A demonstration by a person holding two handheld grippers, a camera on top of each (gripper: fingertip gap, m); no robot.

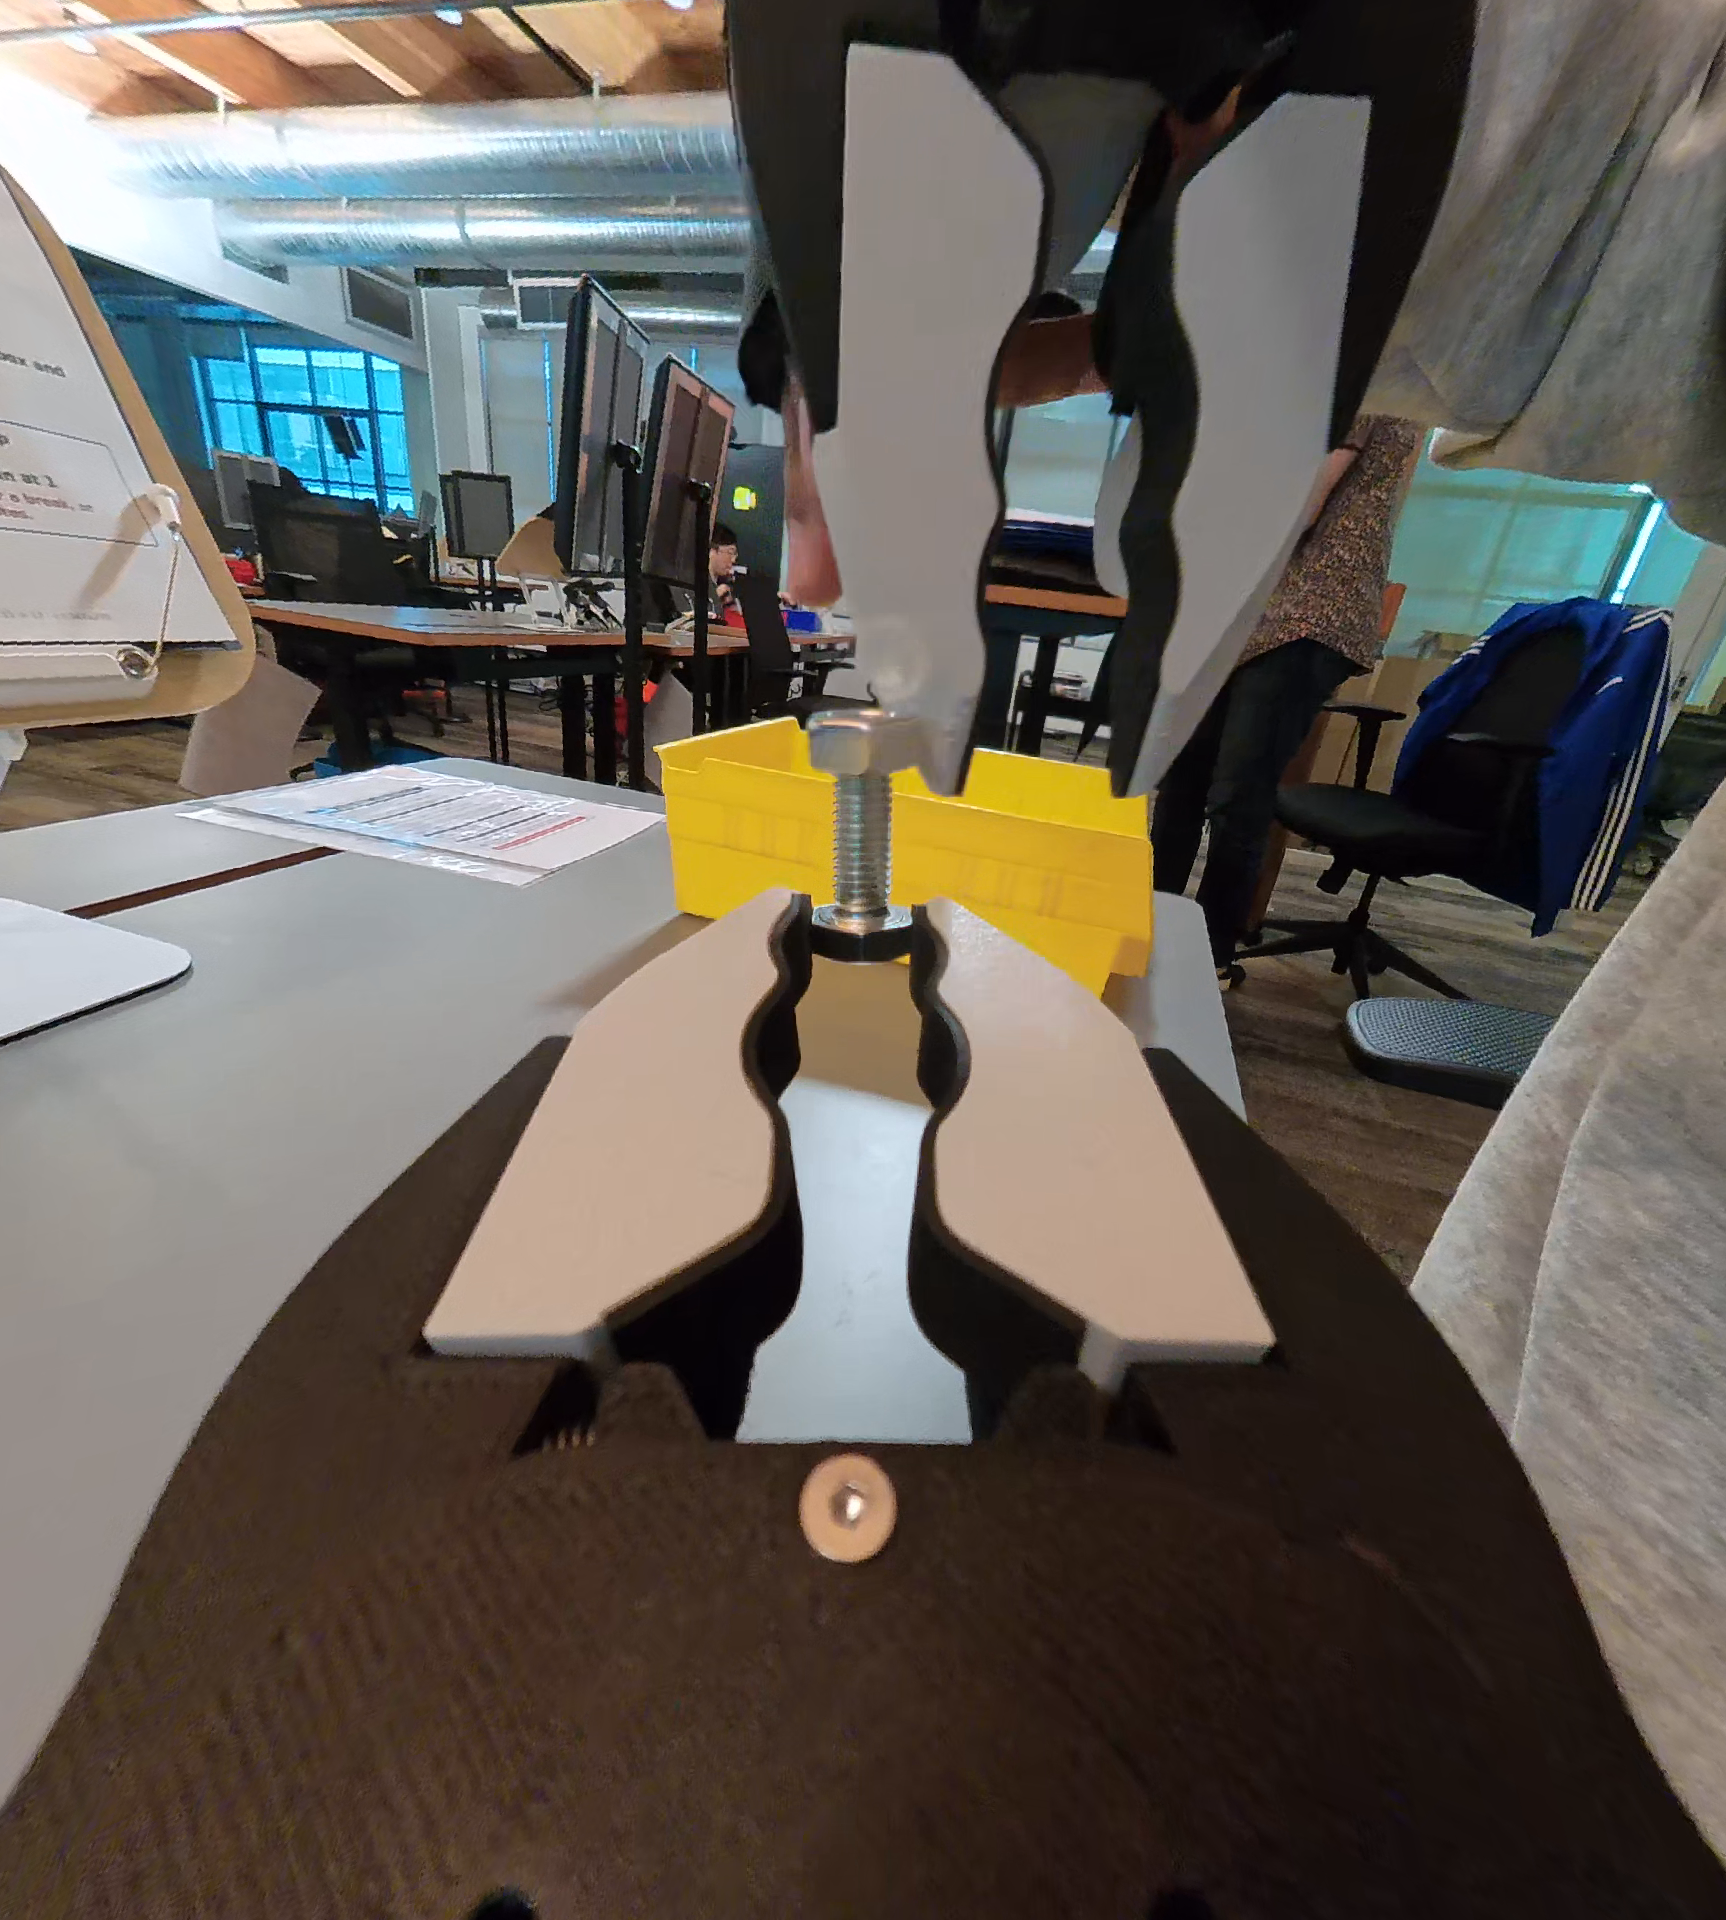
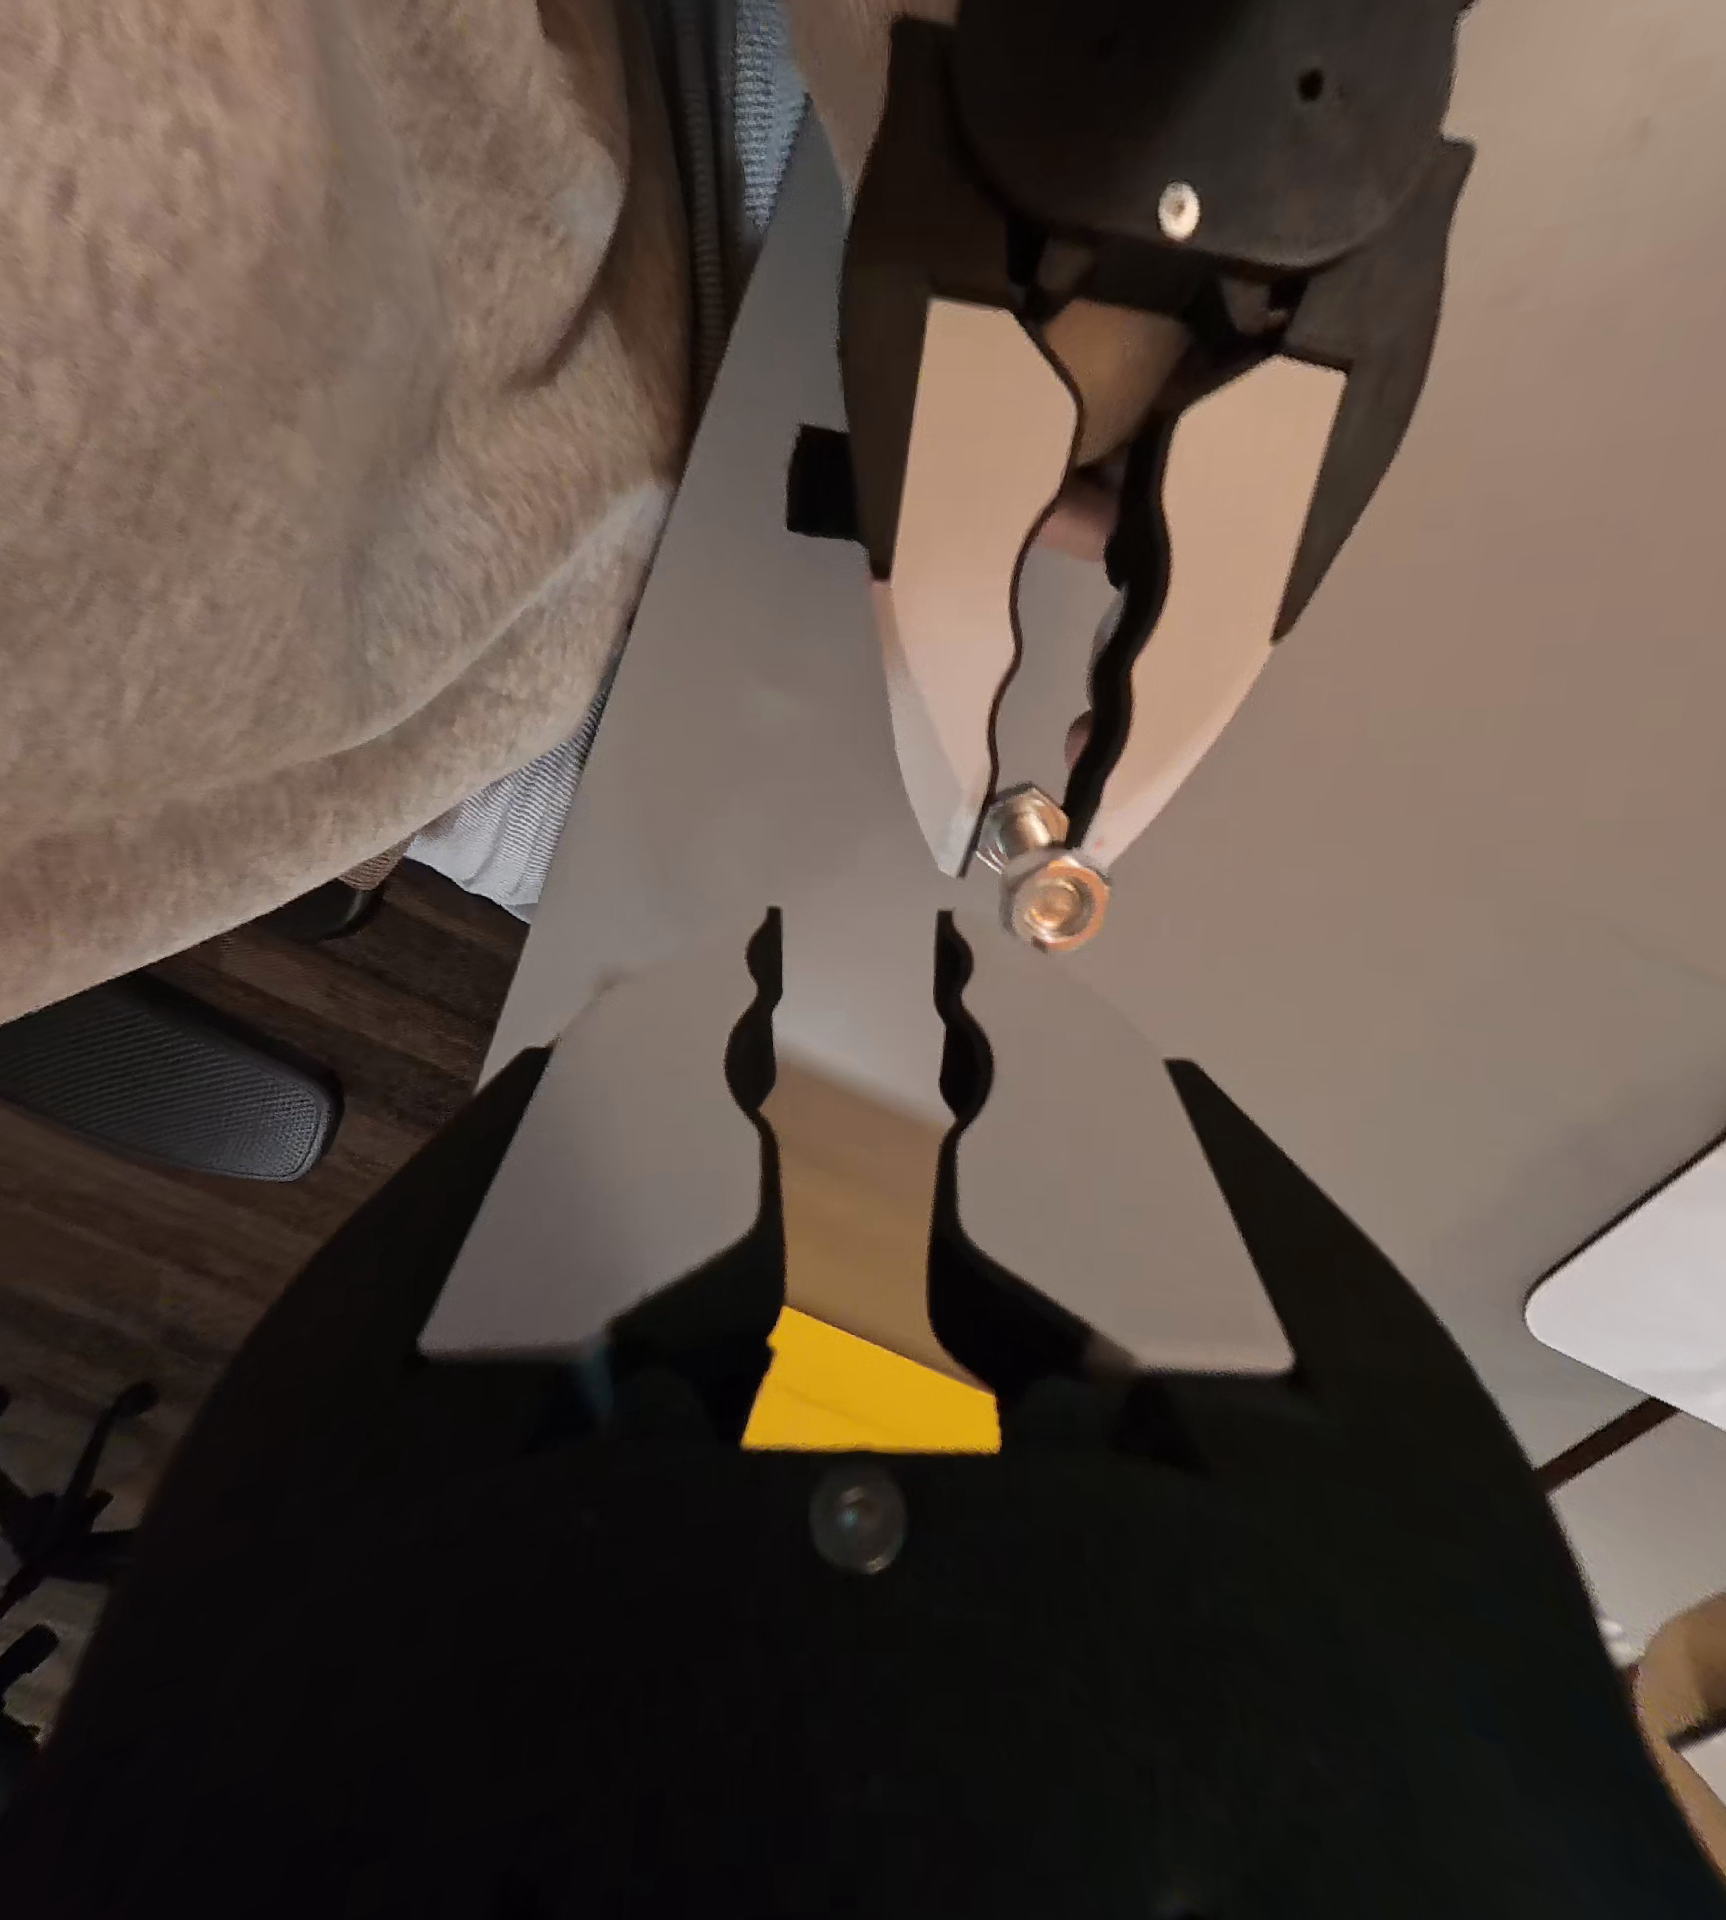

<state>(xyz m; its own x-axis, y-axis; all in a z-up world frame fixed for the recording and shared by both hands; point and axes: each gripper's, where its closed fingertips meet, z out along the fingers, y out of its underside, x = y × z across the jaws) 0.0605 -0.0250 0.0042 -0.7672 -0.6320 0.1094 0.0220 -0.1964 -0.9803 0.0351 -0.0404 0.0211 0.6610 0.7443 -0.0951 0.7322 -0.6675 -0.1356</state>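
Left wrist view: our left gripper (image 1: 859, 914) is clamped on the nut (image 1: 857, 918) at the foot of an upright bolt (image 1: 861, 831), axis vertical. Our right gripper (image 1: 1041, 774) hangs over it from above, jaws apart, one fingertip (image 1: 947, 743) beside the bolt head. Yellow bin (image 1: 1025, 842) sits just behind on the grey table (image 1: 319, 1039); paper stand (image 1: 38, 436) well left. Nothing btwn gripper & head.

open office, desks (image 1: 526, 629), monitors (image 1: 599, 426), wood floor (image 1: 1358, 1122), perhaps windows (image 1: 303, 416)
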